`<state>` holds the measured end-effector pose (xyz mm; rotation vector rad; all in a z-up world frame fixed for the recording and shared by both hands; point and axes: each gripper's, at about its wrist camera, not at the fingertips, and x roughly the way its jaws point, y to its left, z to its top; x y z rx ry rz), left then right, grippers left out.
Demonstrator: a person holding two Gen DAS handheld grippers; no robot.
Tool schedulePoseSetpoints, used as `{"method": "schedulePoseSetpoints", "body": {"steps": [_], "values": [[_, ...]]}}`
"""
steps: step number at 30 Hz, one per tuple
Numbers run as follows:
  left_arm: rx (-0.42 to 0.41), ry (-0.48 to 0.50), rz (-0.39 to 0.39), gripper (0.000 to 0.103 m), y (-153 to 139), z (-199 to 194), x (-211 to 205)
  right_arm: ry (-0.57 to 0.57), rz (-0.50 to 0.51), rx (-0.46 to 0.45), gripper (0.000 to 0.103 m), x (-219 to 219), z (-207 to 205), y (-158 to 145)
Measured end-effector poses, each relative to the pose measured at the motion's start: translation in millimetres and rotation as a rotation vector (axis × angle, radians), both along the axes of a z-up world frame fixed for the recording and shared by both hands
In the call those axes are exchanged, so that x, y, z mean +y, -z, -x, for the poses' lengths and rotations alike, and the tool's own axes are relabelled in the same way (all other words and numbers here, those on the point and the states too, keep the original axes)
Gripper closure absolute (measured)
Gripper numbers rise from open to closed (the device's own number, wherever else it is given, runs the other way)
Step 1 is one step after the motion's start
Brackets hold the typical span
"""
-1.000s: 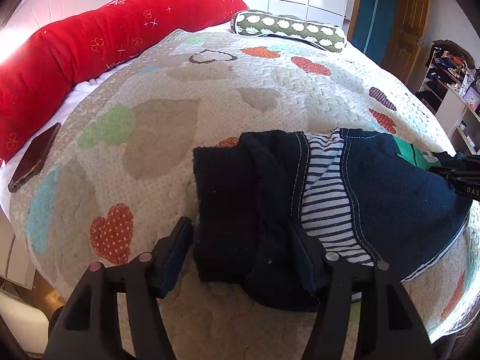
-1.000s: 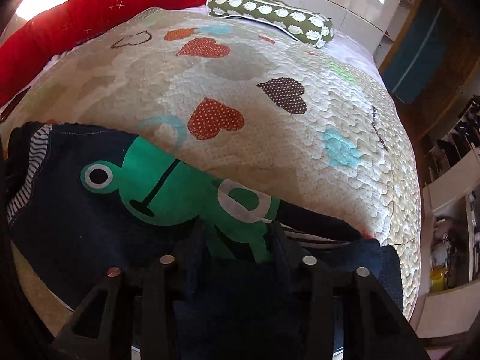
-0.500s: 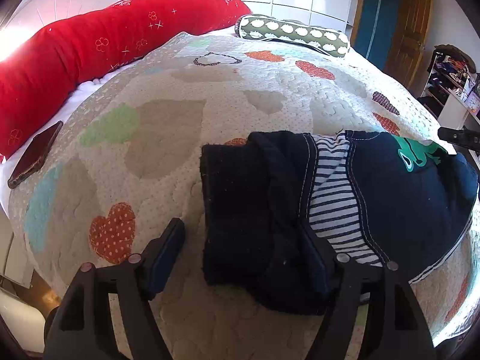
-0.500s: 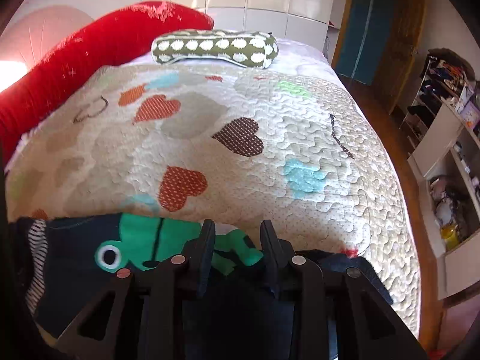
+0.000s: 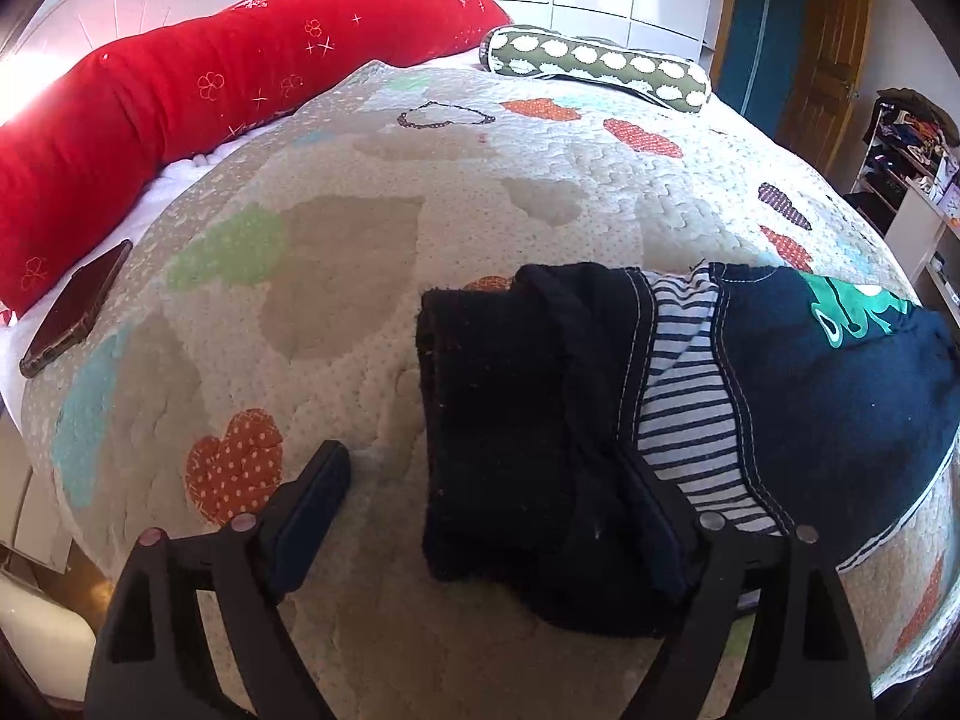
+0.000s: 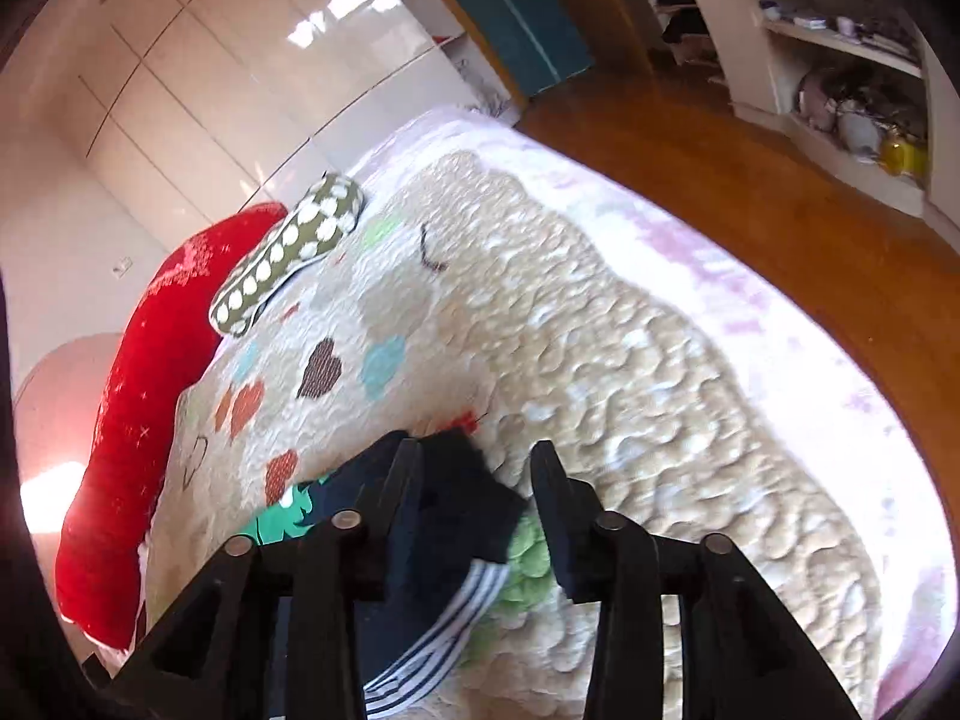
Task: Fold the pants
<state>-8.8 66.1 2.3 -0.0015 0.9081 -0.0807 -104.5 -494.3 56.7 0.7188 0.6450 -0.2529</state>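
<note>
The dark navy pants [image 5: 540, 408] lie folded on the heart-patterned quilt [image 5: 360, 228], with a striped lining and a green frog print [image 5: 852, 312] showing at the right. My left gripper [image 5: 486, 492] is open just above the folded left end, holding nothing. In the right wrist view my right gripper [image 6: 474, 492] is open and tilted over the pants' far corner [image 6: 456, 516], fingers apart with the cloth below them, not pinched.
A long red pillow [image 5: 180, 102] and a green spotted bolster [image 5: 594, 66] lie at the head of the bed. A dark phone [image 5: 75, 306] rests at the left bed edge. Wooden floor [image 6: 750, 180] and white shelves [image 6: 840, 60] are beyond the right side.
My right gripper let go of the pants, opened, lifted and tilted away to the right. My left gripper drew back slightly and stayed open. The pants lie flat.
</note>
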Motion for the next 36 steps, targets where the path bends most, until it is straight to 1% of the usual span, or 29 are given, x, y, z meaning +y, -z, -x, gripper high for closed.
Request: {"method": "schedulePoseSetpoints", "body": {"steps": [2,5,6,7,9,10,11,13,14,15,16,17,19,20,23,24,26,27,28,29,30,31,33,36], "values": [[0.012,-0.005,0.012,0.013,-0.3,-2.3,2.3,-0.036,-0.018,-0.02,0.042,-0.8,10.2,-4.0],[0.038,-0.02,0.063,0.015,-8.9,-1.6,9.4,-0.116,-0.063,0.004,0.04,9.7,9.6,11.4],[0.042,-0.025,0.091,0.019,-14.1,0.8,12.7,-0.13,-0.071,0.012,0.04,15.3,9.9,16.5],[0.043,-0.028,0.113,0.02,-19.8,4.2,15.1,-0.143,-0.083,0.019,0.04,24.4,9.9,22.7],[0.016,-0.029,0.138,0.02,-34.7,13.5,17.2,-0.163,-0.129,0.035,0.039,35.7,2.1,35.6],[-0.002,-0.026,0.141,0.02,-42.9,17.6,17.2,-0.174,-0.163,0.043,0.034,39.0,-3.7,41.1],[-0.018,-0.022,0.147,0.02,-50.5,22.4,16.7,-0.168,-0.175,0.049,0.032,40.0,-10.3,46.9],[-0.041,-0.011,0.158,0.02,-62.8,29.9,14.3,-0.137,-0.179,0.01,0.032,42.8,-8.7,45.7],[-0.048,-0.003,0.159,0.02,-67.5,32.4,12.0,-0.151,-0.212,-0.002,0.051,42.2,-10.6,45.9],[-0.052,0.007,0.156,0.02,-71.0,35.2,9.0,-0.167,-0.255,-0.014,0.074,42.0,-12.4,45.1],[-0.055,0.018,0.155,0.02,-73.7,37.6,5.5,-0.172,-0.295,-0.022,0.088,40.3,-10.6,45.2],[-0.057,0.029,0.154,0.02,-76.3,39.0,2.2,-0.155,-0.295,-0.036,0.088,40.7,-6.8,40.8],[-0.06,0.05,0.154,0.02,-79.3,41.8,-4.7,-0.13,-0.25,-0.05,0.088,40.9,9.3,29.1],[-0.062,0.059,0.15,0.02,-80.2,42.9,-8.1,-0.12,-0.244,-0.061,0.088,41.3,16.9,25.0],[-0.065,0.08,0.139,0.02,-80.9,44.8,-16.2,-0.079,-0.224,-0.077,0.088,40.5,34.1,18.5],[-0.063,0.083,0.137,0.02,-80.5,45.2,-17.8,-0.07,-0.21,-0.07,0.087,39.8,36.6,19.3],[-0.056,0.088,0.134,0.02,-80.0,45.9,-20.0,-0.055,-0.191,-0.032,0.075,36.4,34.6,25.9],[-0.053,0.091,0.134,0.02,-80.5,46.3,-20.7,-0.028,-0.196,-0.016,0.071,31.4,37.4,29.0],[-0.055,0.095,0.131,0.02,-81.4,47.2,-21.4,-0.002,-0.215,-0.018,0.061,27.6,41.7,31.8],[-0.059,0.099,0.123,0.02,-82.7,47.8,-22.8,0.014,-0.239,-0.037,0.055,22.1,50.4,31.7],[-0.066,0.105,0.109,0.02,-83.8,48.4,-25.1,0.023,-0.255,-0.059,0.045,19.7,56.3,31.7],[-0.072,0.111,0.092,0.02,-84.4,48.5,-28.0,0.028,-0.261,-0.074,0.041,18.8,61.6,31.1],[-0.089,0.125,0.051,0.02,-85.6,50.4,-37.1,0.027,-0.252,-0.087,0.041,22.0,68.6,29.5],[-0.105,0.153,-0.004,0.02,-85.8,54.6,-53.9,0.011,-0.222,-0.081,0.04,30.0,78.0,27.5]]}}
